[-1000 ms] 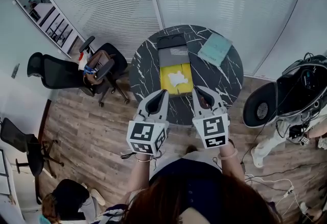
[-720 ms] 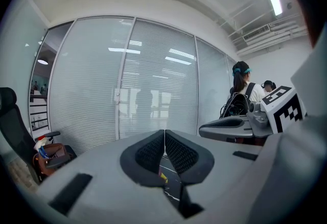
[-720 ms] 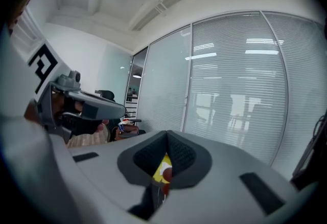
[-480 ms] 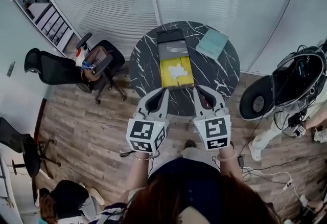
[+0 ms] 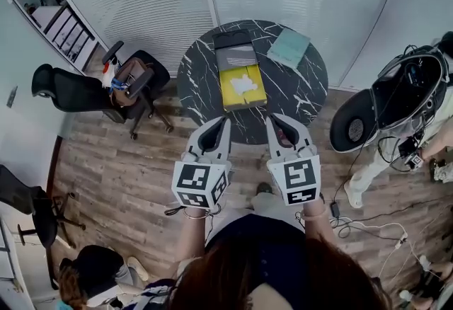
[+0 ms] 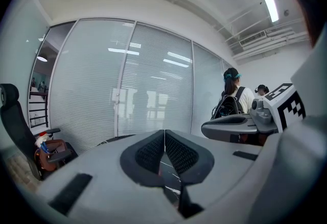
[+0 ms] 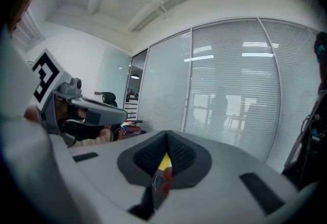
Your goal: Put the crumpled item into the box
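A white crumpled item (image 5: 244,83) lies inside the yellow open box (image 5: 256,98) on the round black marble table (image 5: 198,82). A grey lid part (image 5: 236,55) adjoins the box's far side. Both grippers hover side by side over the floor, short of the table's near edge and apart from the box. My left gripper (image 5: 221,124) is shut, and its black pads (image 6: 153,151) meet at the tip with nothing between them. My right gripper (image 5: 273,122) is likewise shut and empty. In the right gripper view a sliver of the yellow box (image 7: 164,160) shows behind the right gripper (image 7: 167,136).
A teal notebook (image 5: 289,47) lies on the table's far right. Black office chairs (image 5: 78,93) stand at the left, one holding a bag (image 5: 131,78). At the right stand a person with gear (image 5: 407,100) and floor cables (image 5: 368,224). Glass walls with blinds run behind the table.
The table and box have slid farther up and away in the head view. Both grippers stay shut and level, a little farther back from the table edge.
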Available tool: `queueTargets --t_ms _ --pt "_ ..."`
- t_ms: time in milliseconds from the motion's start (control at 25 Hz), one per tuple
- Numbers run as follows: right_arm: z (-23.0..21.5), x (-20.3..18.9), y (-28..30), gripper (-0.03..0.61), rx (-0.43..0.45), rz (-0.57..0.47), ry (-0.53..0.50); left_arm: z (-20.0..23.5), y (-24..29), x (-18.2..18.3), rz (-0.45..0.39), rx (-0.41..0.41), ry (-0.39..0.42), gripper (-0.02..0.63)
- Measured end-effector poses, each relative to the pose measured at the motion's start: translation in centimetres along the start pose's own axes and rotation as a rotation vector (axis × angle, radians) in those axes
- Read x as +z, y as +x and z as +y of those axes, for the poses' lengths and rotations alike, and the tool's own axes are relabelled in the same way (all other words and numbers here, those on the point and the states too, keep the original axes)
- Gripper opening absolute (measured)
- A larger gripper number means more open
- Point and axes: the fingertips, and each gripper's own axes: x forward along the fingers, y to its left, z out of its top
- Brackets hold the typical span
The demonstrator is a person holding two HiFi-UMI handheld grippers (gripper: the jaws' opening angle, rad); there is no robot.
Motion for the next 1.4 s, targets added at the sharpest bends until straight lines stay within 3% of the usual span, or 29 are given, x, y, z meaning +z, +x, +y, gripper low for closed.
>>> queueTargets --t_ms 720,1400 --pt "4.2 0.8 -5.7 0.023 -0.005 -0.031 -0.003 -2.5 -6.5 -0.2 -0.028 -0.017 0.004 0.029" --pt "6.3 0.6 -7.5 0.023 -0.02 -0.027 -0.001 -3.0 -8.9 -1.2 -0.034 -0.039 -0.026 0.029"
